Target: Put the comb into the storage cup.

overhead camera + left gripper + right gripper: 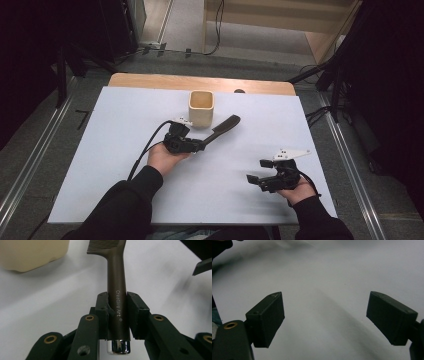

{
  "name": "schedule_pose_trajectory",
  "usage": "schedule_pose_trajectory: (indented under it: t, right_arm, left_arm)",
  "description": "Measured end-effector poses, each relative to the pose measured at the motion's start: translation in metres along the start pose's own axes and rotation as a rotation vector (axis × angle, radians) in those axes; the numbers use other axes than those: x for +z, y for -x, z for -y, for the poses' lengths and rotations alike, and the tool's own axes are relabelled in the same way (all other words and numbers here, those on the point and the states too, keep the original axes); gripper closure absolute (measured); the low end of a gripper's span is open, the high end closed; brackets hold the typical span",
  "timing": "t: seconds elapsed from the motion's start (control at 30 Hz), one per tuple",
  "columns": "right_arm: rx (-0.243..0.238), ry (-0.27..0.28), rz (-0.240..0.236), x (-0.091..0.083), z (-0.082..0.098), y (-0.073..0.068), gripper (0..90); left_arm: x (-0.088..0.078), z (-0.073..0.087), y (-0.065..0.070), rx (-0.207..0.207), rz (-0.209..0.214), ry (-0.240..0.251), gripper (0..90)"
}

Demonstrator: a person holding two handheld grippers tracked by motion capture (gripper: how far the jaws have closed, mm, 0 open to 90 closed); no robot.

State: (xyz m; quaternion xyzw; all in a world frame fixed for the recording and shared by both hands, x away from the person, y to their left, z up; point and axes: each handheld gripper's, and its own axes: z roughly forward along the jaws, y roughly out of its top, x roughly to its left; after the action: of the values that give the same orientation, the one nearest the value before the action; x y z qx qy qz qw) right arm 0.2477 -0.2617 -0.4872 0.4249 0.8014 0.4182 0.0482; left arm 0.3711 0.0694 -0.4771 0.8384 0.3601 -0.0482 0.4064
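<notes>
Left gripper (200, 145), jaws clamped on a brown comb (223, 127), sits mid-frame beside a beige cup (201, 108); right gripper (255, 179), jaws apart, hovers lower right over bare white worktop (110, 150).

From my feed, a cream square cup (201, 107) sits empty near the far edge of the white-topped desk (110, 150), a dark comb (224, 126) just beside it, cables (218, 25) on the floor beyond.

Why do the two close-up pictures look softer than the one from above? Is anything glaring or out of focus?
Left gripper view: comb handle sharp, its chrome cap glares, cup blurred. Right gripper view: pads slightly soft, broad shadows across the table. High view: table evenly lit, surroundings dark.
</notes>
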Motion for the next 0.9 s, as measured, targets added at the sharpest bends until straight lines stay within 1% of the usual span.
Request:
schedule_pose_trajectory:
  t: [0.17,0.2,0.27,0.33,0.37,0.4,0.47,0.5,0.6,0.67,0.7,0.8,0.9]
  right_arm:
    - [0.004,0.009,0.001,-0.001,-0.001,0.000,13.2]
    - [0.003,0.010,-0.001,-0.001,-0.001,0.001,13.2]
    - [0.012,0.009,-0.004,-0.002,-0.001,0.001,13.2]
    - [0.017,0.011,-0.007,-0.002,-0.002,0.001,13.2]
    - [0.021,0.010,-0.007,-0.002,-0.002,0.001,13.2]
    - [0.022,0.011,-0.006,-0.003,-0.002,0.001,13.2]
    - [0.018,0.017,-0.001,-0.003,-0.002,0.001,13.2]
    - [0.025,0.022,-0.004,-0.004,-0.003,0.000,13.2]
    - [0.011,0.043,-0.006,-0.005,-0.003,-0.001,13.2]
    - [0.017,0.051,-0.011,-0.005,-0.004,-0.002,13.2]
    - [0.025,0.053,-0.011,-0.005,-0.004,-0.002,13.2]
    - [0.034,0.068,-0.002,-0.006,-0.005,-0.001,13.2]
    - [0.054,0.089,0.007,-0.009,-0.007,0.000,13.2]
  left_arm:
    - [-0.001,-0.004,0.009,0.004,0.041,0.022,73.1]
    - [-0.001,-0.005,0.011,-0.009,0.053,0.026,73.1]
    - [0.000,-0.006,0.014,-0.016,0.074,0.037,73.1]
    - [0.001,-0.007,0.018,-0.011,0.083,0.038,73.1]
    - [0.001,-0.008,0.019,-0.015,0.097,0.042,73.1]
    - [0.002,-0.008,0.020,-0.019,0.098,0.044,73.1]
    - [0.003,-0.009,0.024,-0.013,0.095,0.052,73.1]
    - [0.004,-0.010,0.026,-0.010,0.095,0.054,73.1]
    - [0.009,-0.011,0.030,-0.020,0.112,0.059,73.1]
    - [0.013,-0.012,0.032,-0.021,0.116,0.057,73.1]
    - [0.015,-0.012,0.033,-0.028,0.118,0.061,73.1]
    - [0.019,-0.012,0.035,-0.042,0.119,0.065,73.1]
    - [0.021,-0.014,0.037,-0.053,0.118,0.072,73.1]
